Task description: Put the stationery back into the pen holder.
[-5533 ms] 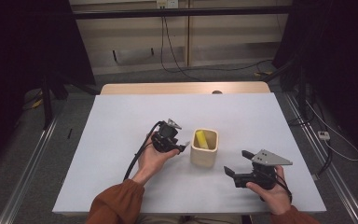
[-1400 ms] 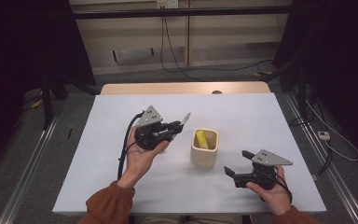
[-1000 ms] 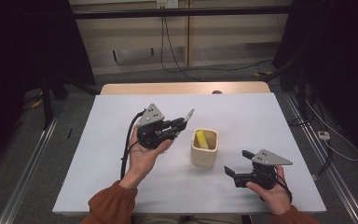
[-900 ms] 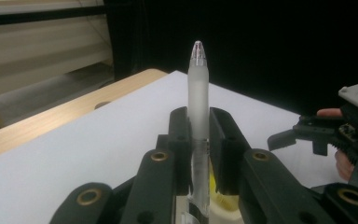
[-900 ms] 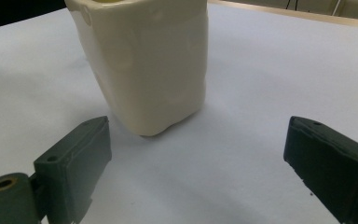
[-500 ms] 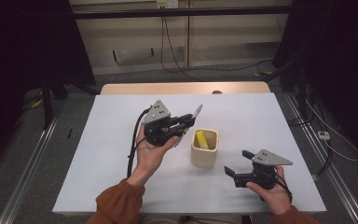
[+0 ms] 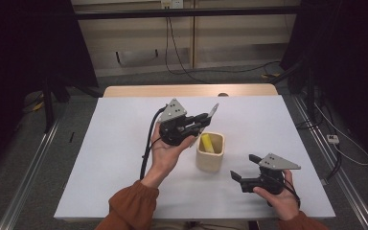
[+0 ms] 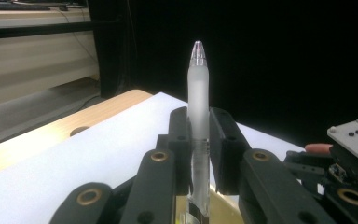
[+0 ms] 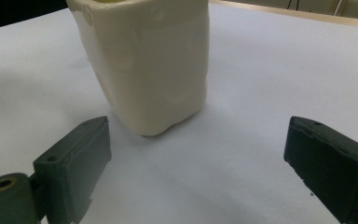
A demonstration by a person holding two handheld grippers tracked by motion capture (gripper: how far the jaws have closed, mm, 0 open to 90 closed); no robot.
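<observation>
We take the cream cup (image 7: 210, 152) as our landmark; it stands upright near the middle of the white table (image 7: 110, 143), and a yellow object (image 7: 206, 143) leans inside it against the wall on our left.

Our left gripper (image 7: 204, 118) hangs in the air just left of the cup and slightly behind it, raised off the table, with our left hand (image 7: 166, 152) cradling its body from below. Its jaws are clamped together on a frosted pen (image 8: 198, 112). In the left gripper view the pen stands up between the two black pads, its clear rounded tip well above them and its lower end running down out of sight between the jaw arms. In the high view the pen (image 7: 213, 111) slants up and away behind the cup's rim, higher than the cup and not touching it. A black cable (image 7: 147, 148) trails from this gripper down along our forearm.

Our right gripper (image 7: 243, 167) rests low by the table, to the right of the cup and nearer to us, held in our right hand (image 7: 280, 199). Its jaws stand wide apart with nothing between them. In the right gripper view they point at the cup's wall (image 9: 149, 60), which is near but clear of both pads.
</observation>
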